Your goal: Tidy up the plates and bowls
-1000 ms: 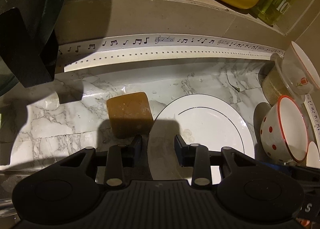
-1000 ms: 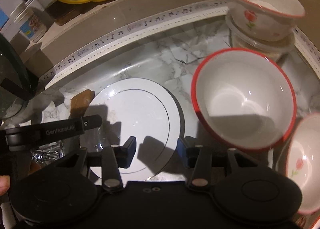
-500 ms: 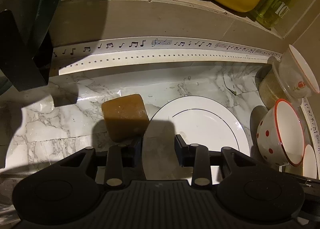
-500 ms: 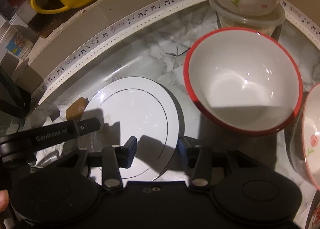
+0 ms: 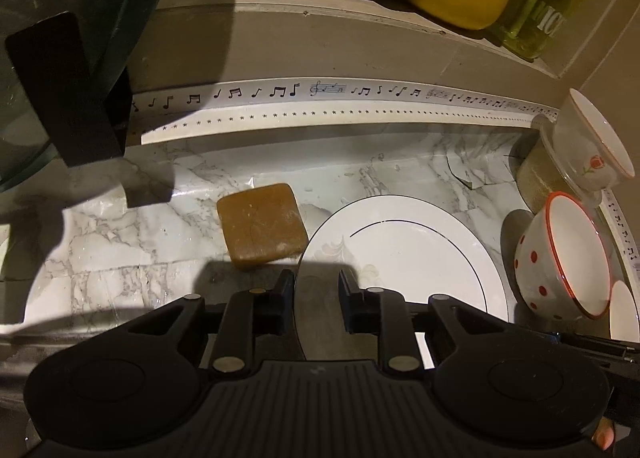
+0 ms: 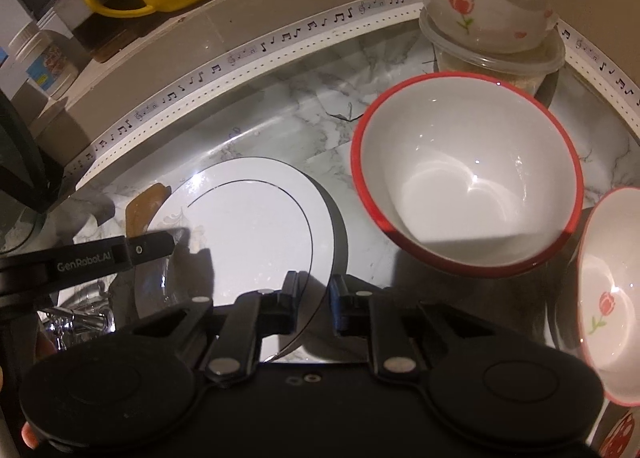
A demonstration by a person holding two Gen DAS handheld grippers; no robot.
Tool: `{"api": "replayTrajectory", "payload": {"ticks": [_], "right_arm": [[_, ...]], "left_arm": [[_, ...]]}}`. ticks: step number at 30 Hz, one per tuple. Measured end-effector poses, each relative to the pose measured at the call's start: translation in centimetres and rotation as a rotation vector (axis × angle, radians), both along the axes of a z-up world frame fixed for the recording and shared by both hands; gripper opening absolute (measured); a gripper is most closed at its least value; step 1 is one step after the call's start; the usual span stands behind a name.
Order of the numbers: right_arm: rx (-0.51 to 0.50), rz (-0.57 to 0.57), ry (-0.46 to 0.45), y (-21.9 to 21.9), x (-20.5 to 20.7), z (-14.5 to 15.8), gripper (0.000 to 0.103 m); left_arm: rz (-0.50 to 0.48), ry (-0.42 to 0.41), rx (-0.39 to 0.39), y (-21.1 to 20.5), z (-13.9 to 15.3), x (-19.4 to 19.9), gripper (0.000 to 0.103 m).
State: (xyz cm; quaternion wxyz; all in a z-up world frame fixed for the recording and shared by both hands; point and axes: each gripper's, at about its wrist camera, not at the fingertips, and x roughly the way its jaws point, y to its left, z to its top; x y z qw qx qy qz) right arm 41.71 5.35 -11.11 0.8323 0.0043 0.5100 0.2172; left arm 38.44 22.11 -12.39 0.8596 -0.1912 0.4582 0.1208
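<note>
Two grippers hang over one white plate (image 5: pixel 404 254) lying flat on the marble counter (image 5: pixel 132 254). In the left view the left gripper (image 5: pixel 316 300), jaws just narrowed, straddles the plate's near rim, whether pinching it I cannot tell, beside a brown block (image 5: pixel 262 226) and a dotted bowl (image 5: pixel 560 258) cut off at right. The right view alone shows the bowl's (image 6: pixel 468 174) empty inside; there the right gripper (image 6: pixel 311 300) has closed in over the plate's (image 6: pixel 248 226) rim, contact unclear.

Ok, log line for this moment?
left claw: just closing, narrow gap, over white plate left edge, no grip | right claw: just closing, narrow gap, over plate's right edge, no grip | red-rimmed bowl: untouched
</note>
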Motion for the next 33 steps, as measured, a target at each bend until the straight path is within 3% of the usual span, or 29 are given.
{"api": "replayTrajectory", "payload": {"ticks": [18, 33], "right_arm": [[0.002, 0.038, -0.070, -2.3, -4.1, 3.3, 0.014], [0.024, 0.019, -0.106, -6.2, -10.6, 6.1, 0.014]], "left_arm": [[-0.020, -0.045, -0.008, -2.4, 3.0, -5.1, 0.022], [-0.053, -0.063, -0.003, -6.2, 6.5, -11.0, 0.022]]}}
